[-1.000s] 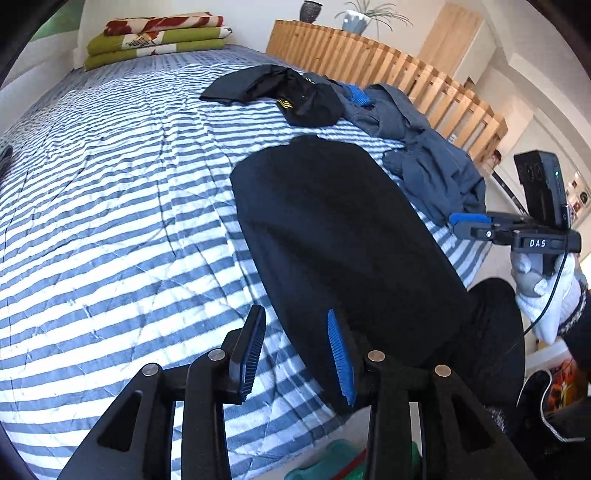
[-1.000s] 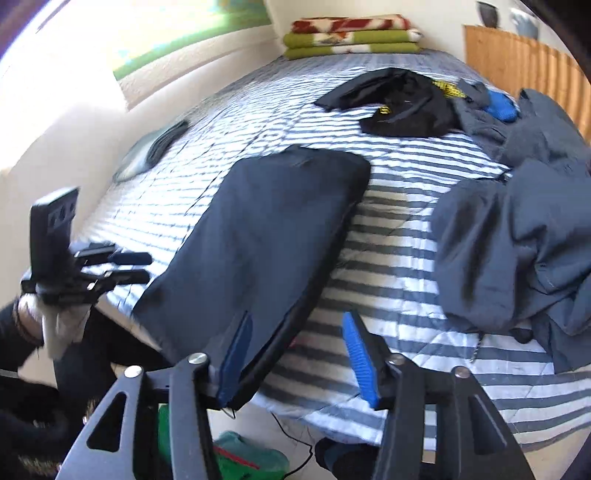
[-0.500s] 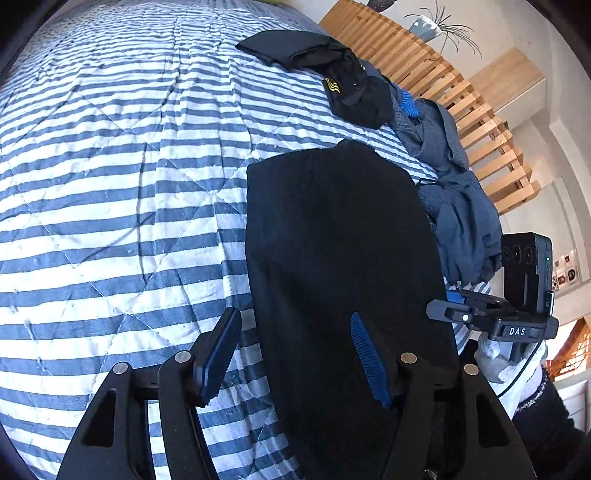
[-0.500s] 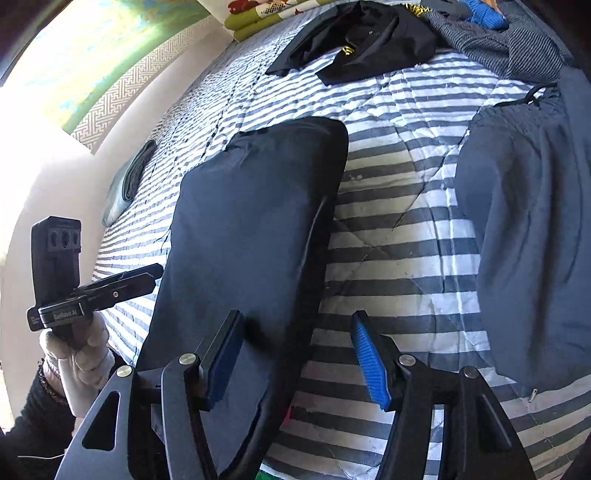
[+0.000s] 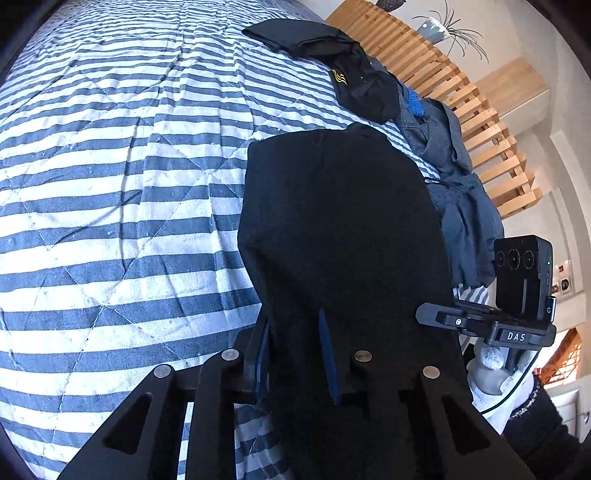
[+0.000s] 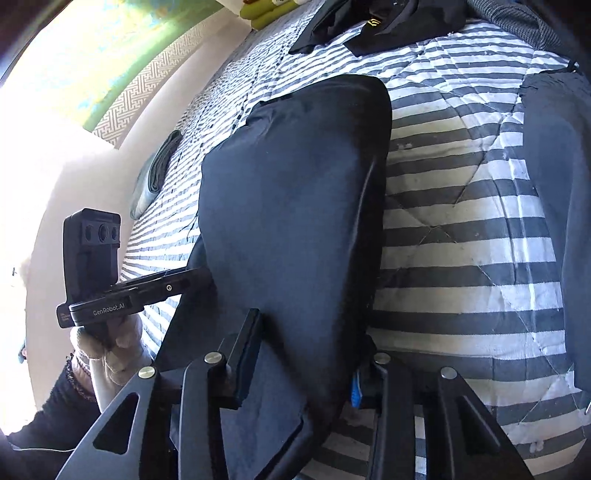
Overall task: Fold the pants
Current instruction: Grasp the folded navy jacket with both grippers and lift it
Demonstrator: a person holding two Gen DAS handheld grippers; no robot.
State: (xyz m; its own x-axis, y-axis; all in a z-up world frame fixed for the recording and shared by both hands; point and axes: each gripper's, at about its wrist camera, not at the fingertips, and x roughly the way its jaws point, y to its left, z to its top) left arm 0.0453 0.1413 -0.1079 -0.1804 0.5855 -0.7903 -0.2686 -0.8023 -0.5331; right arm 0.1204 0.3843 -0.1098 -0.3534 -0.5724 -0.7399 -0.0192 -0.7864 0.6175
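We note the dark pants [image 5: 340, 236] lying lengthwise on the striped bed cover [image 5: 110, 206], one end at the near edge of the bed and the other reaching toward its middle. The cloth lies mostly flat, folded along its length, with a raised seam edge on its right side in the right wrist view.

Left gripper [image 5: 295, 350]: we see its jaws closing on the pants' near-left corner. The dark fabric sits between the blue pads, bunched up over the right-hand finger. We read this as a grip on the cloth at the near edge of the bed.

Right gripper [image 6: 303, 362]: jaws closing too, with the pants' near-right edge between them. The left finger lies on top of the fabric; the blue pad of the right finger [image 6: 355, 387] presses against the thick seam from the other side. The cloth looks pinched.

Each gripper shows in the other's view, held by a white-gloved hand [image 6: 110, 343] at the near edge, on either side of the pants.

Elsewhere on the bed: a crumpled black garment [image 5: 343, 77] toward the far edge, and a grey-blue heap of clothes [image 5: 458, 206] along the right edge, beside a wooden slatted rail [image 5: 461, 99]. Folded bedding [image 6: 266, 11] sits at the far corner.
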